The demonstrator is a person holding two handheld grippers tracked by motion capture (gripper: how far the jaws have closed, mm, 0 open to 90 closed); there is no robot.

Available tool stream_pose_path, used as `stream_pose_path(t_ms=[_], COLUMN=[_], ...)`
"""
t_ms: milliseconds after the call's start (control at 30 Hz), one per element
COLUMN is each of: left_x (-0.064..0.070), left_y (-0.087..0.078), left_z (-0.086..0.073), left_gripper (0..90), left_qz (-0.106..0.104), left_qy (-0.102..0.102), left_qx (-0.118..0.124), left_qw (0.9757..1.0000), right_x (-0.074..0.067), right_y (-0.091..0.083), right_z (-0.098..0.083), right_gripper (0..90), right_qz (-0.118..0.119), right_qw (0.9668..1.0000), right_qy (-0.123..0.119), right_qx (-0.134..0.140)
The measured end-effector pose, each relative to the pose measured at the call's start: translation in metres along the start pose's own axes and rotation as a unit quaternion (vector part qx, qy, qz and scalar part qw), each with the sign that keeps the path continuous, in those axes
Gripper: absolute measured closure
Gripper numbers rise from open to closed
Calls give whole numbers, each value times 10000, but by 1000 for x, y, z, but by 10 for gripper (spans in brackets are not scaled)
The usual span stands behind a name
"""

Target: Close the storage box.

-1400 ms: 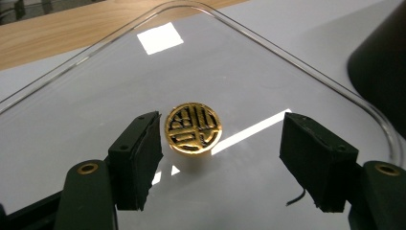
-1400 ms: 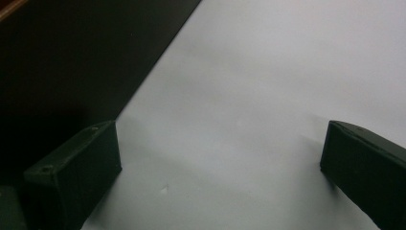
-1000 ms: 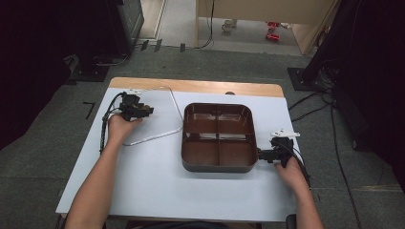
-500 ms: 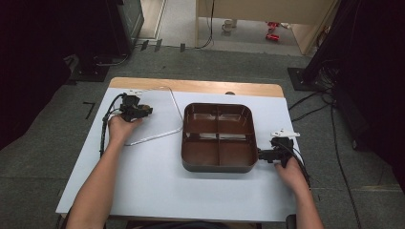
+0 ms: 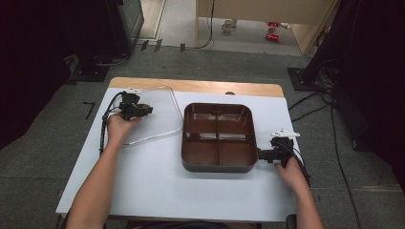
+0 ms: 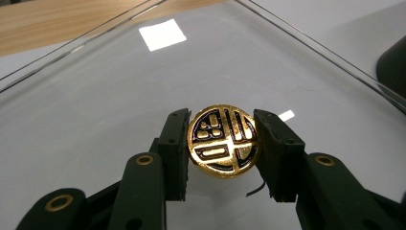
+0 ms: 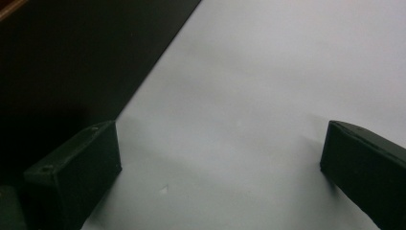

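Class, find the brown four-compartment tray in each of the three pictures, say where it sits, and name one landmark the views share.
High view: brown tray sits centre-right on the white table top.
Left gripper view: a dark corner at the right edge, probably the tray.
Right gripper view: its dark wall spans the upper left.
Shared landmark: the white table top.

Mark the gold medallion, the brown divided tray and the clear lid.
gold medallion (image 6: pixel 223 142), left gripper view, centre of its patterned face.
brown divided tray (image 5: pixel 217 167), high view, near outer wall.
clear lid (image 5: pixel 160 107), high view, its flat clear surface near the right edge.
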State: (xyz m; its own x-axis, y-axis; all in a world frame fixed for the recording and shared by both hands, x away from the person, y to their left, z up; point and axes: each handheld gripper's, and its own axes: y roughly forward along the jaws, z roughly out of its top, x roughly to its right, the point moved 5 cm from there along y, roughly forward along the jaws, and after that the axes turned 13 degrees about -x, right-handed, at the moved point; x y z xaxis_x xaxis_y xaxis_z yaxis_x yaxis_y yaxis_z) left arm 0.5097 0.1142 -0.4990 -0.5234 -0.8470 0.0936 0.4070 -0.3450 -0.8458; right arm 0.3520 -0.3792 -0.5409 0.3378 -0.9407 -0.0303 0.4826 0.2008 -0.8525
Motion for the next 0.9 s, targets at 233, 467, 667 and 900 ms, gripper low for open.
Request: stream_pose_path(t_ms=[233,467,667,900], left_x=[0,7,18,35], left_y=[-14,-38,-57,-76], left_z=[-1,0,2,4], left_gripper=[595,595,595,595], left_qz=[-53,-182,-242,-273], left_qy=[-63,-100,-86,-45], left_qx=[-61,17,111,296], left_qw=[9999,9998,9996,9992], right_x=[0,0,0,0], right_y=[0,0,0,0], right_z=[0,0,0,0], right_gripper=[0,0,0,0], right_qz=[0,0,0,1], right_qw=[10000,10000,10000,10000], right_qy=[0,1,-2,-2], right_qx=[2,1,-1,0])
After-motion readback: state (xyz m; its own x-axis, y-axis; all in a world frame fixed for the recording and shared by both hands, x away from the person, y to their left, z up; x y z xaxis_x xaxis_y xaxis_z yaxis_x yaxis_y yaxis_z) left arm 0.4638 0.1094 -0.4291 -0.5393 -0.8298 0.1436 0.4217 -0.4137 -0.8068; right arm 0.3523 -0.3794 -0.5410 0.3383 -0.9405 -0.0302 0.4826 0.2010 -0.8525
